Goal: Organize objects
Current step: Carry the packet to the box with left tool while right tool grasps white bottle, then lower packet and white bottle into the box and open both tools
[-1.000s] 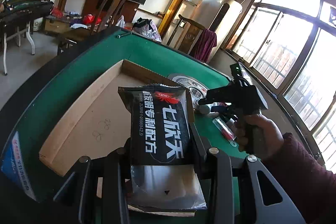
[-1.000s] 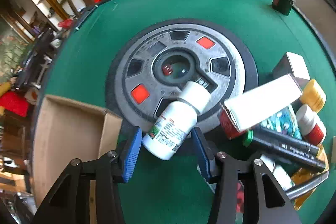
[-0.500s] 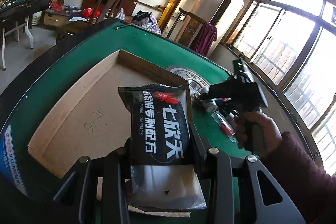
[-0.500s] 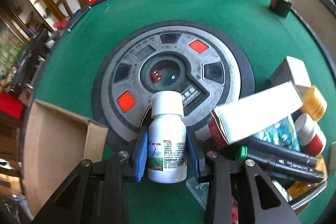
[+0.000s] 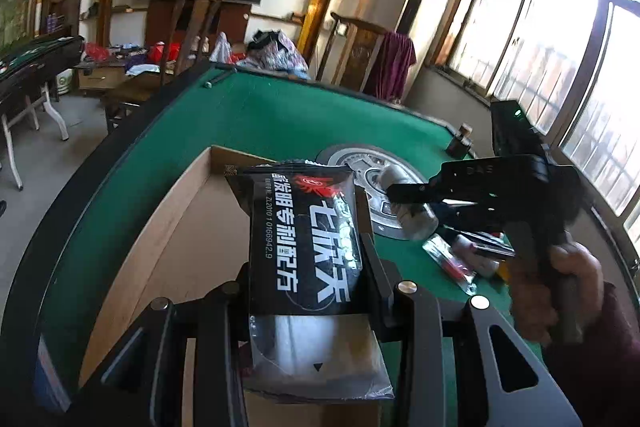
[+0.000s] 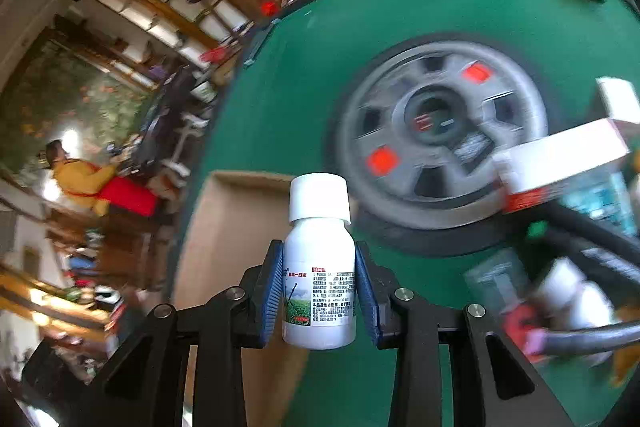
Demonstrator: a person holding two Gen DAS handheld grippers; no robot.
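Observation:
My left gripper is shut on a black sachet with white lettering, held above the shallow cardboard tray on the green table. My right gripper is shut on a white bottle with a white cap and printed label, lifted off the table near the tray's edge. The right gripper also shows in the left wrist view, with the bottle in it, over the round grey hub.
A round grey hub with red buttons sits in the table's middle. A pile of boxes, bottles and markers lies at the right. A small dark bottle stands at the far table edge. Chairs and clutter stand beyond the table.
My right gripper closed on the white bottle, stood it upright and lifted it left toward the tray. My left gripper kept the sachet and moved slightly over the tray.

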